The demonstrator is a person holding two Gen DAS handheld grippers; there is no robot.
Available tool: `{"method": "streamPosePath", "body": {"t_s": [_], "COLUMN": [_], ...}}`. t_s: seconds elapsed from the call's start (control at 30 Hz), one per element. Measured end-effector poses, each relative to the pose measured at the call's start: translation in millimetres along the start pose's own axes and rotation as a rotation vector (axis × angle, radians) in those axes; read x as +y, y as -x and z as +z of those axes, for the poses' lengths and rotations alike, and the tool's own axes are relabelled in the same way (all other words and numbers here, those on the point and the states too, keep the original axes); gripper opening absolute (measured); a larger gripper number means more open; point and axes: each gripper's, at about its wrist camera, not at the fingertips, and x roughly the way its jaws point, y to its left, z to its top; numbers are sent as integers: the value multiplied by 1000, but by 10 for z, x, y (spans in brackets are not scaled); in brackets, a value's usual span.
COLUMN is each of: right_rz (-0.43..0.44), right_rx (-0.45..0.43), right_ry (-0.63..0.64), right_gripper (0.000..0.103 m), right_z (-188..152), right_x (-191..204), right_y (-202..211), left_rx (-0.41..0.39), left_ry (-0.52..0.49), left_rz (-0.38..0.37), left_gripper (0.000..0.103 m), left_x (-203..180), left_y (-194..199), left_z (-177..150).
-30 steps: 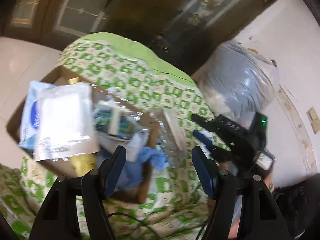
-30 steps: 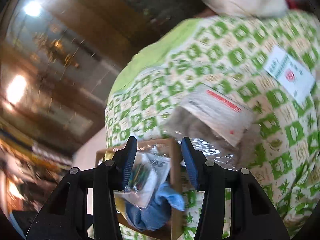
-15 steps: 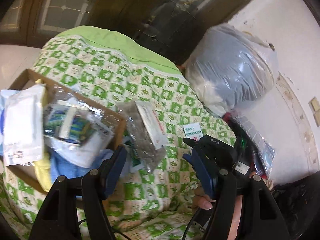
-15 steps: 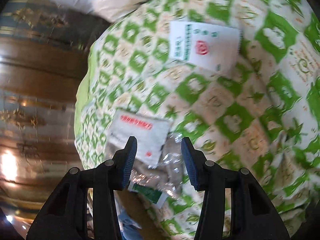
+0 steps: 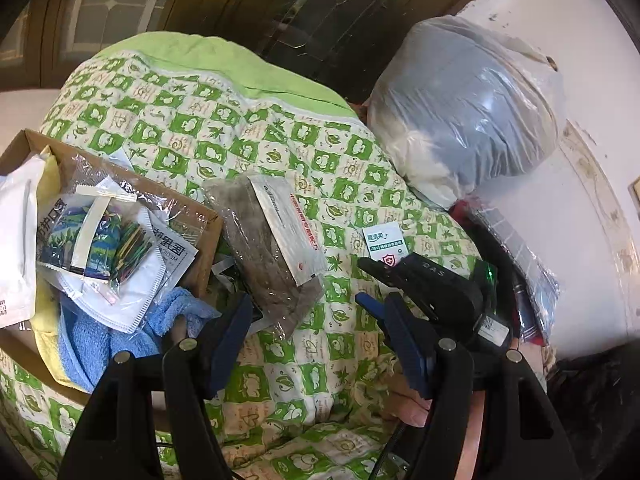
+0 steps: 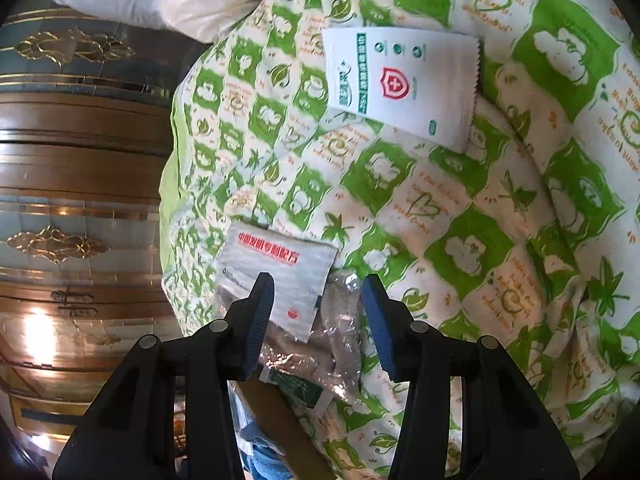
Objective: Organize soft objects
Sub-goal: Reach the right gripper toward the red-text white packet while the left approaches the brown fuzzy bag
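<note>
A cardboard box point(image 5: 208, 216) at the left holds a blue towel point(image 5: 100, 340), white packets and a clear bag of coloured bits point(image 5: 100, 240). A clear bag of brown stuff with a white card point(image 5: 276, 248) lies on the green patterned quilt point(image 5: 240, 120) beside the box; it also shows in the right wrist view point(image 6: 280, 280). A small white sachet point(image 5: 384, 240) lies further right, and in the right wrist view point(image 6: 400, 80). My left gripper point(image 5: 320, 328) is open and empty. My right gripper point(image 6: 318, 316) is open and empty, above the brown bag; its body point(image 5: 432, 284) shows near the sachet.
A large plastic bag of grey and white fabric point(image 5: 464, 108) sits at the far right of the quilt. Dark wooden furniture point(image 6: 72, 160) stands behind. A white wall point(image 5: 560, 60) is at the right.
Both grippers have swung right, away from the box. The brown bag that hung between the right fingers near the box now lies on the quilt. The sachet has come into view.
</note>
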Motion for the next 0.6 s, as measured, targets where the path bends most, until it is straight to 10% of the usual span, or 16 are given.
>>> {"method": "streamPosePath", "body": {"t_s": [0.6], "right_rz": [24], "right_rx": [49], "right_ry": [39], "right_gripper": [46], "right_z": [140], "right_x": [8], "right_y": [-223], "left_rx": [240], "left_ry": [89], "left_rz": [43], "left_gripper": [68], "left_x": [28], "left_y": [-1150], "left_z": [538]}}
